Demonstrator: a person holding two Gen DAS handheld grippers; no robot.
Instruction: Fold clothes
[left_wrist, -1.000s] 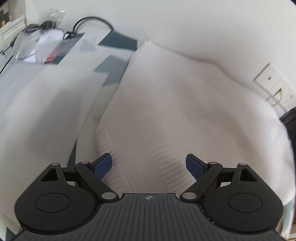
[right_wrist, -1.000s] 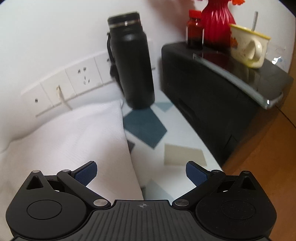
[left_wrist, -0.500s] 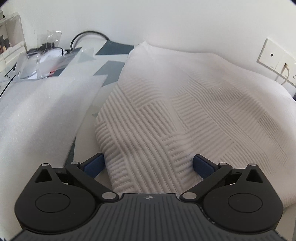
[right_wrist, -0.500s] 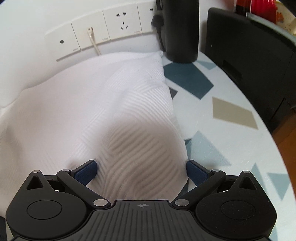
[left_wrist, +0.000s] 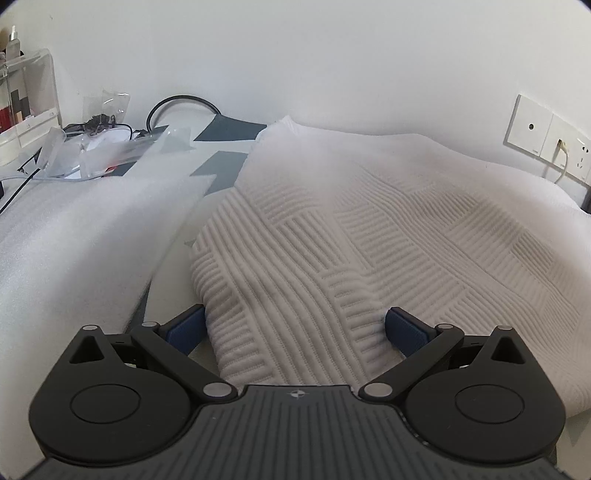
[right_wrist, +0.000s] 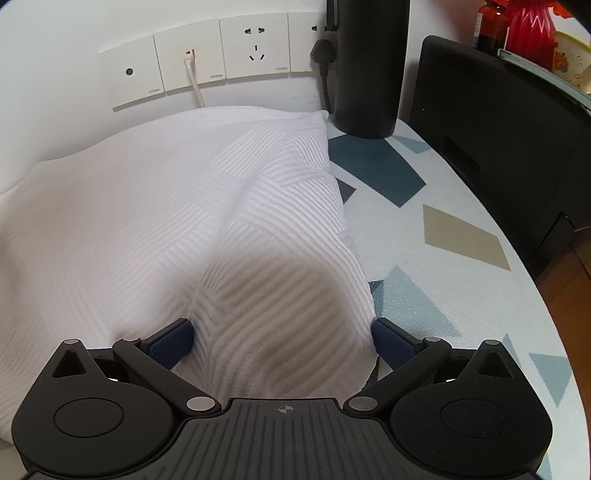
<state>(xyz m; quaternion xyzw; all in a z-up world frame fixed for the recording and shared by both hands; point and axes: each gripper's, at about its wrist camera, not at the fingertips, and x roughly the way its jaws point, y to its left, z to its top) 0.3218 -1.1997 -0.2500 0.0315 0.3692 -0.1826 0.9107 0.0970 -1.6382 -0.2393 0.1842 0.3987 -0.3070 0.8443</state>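
Left wrist: left gripper (left_wrist: 295, 328) jaws spread wide, just been opening, straddling the white ribbed garment's (left_wrist: 369, 229) near-left fold, foam sheet (left_wrist: 85, 236) left; right wrist: right gripper (right_wrist: 282, 341) spread over its right edge, bare tabletop (right_wrist: 424, 266) rightward.

Patterned table (right_wrist: 436, 236) — white ribbed garment (left_wrist: 369, 229), foam sheet (left_wrist: 74, 236) (left), black bottle (right_wrist: 369, 74).

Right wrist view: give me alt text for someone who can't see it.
The right gripper stands open astride a raised fold of the white ribbed garment on a patterned tabletop. Behind it are wall sockets, a black bottle and a black appliance.
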